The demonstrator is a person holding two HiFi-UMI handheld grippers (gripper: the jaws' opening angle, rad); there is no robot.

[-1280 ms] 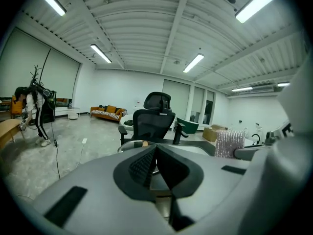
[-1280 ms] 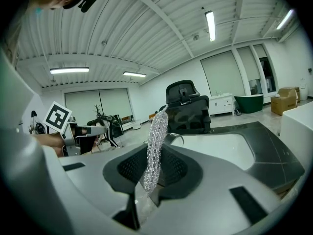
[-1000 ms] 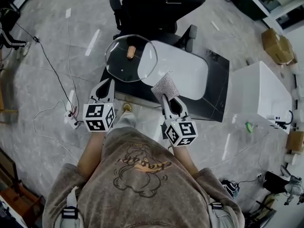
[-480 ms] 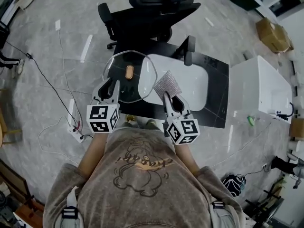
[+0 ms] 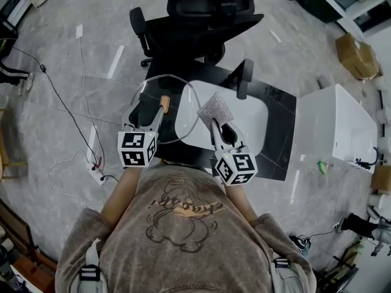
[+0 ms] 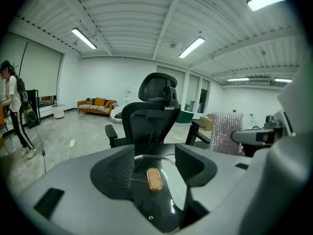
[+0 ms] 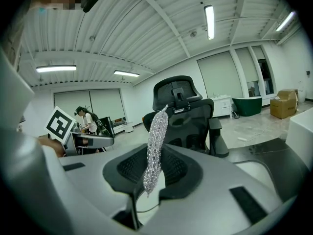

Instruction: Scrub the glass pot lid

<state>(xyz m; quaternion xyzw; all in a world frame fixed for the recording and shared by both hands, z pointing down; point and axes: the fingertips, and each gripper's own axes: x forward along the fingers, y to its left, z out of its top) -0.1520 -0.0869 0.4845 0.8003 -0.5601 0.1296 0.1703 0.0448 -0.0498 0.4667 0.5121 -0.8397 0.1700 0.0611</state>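
The round glass pot lid (image 5: 175, 116) with a brass handle (image 5: 162, 102) lies flat over the left part of the black table (image 5: 278, 133), overlapping the white board (image 5: 244, 102). My left gripper (image 5: 146, 118) sits at the lid's near rim. Its jaws have just been opening and stand wide, with the lid (image 6: 166, 199) low between them and the pads not pressing it. My right gripper (image 5: 215, 126) is shut on a silver mesh scrubber (image 5: 215, 108), held upright over the board just right of the lid. In the right gripper view the scrubber (image 7: 155, 141) stands pinched between the jaws.
A black office chair (image 5: 201, 17) stands behind the table. A white cabinet (image 5: 336, 121) is to the right. Cables (image 5: 82, 96) and a power strip (image 5: 95, 162) lie on the floor at the left. A person (image 6: 12, 111) stands far off.
Both grippers moved forward toward the table. The lid came down from a raised tilt to lie flat on it, and the left jaws opened off its rim. The right gripper kept the scrubber.
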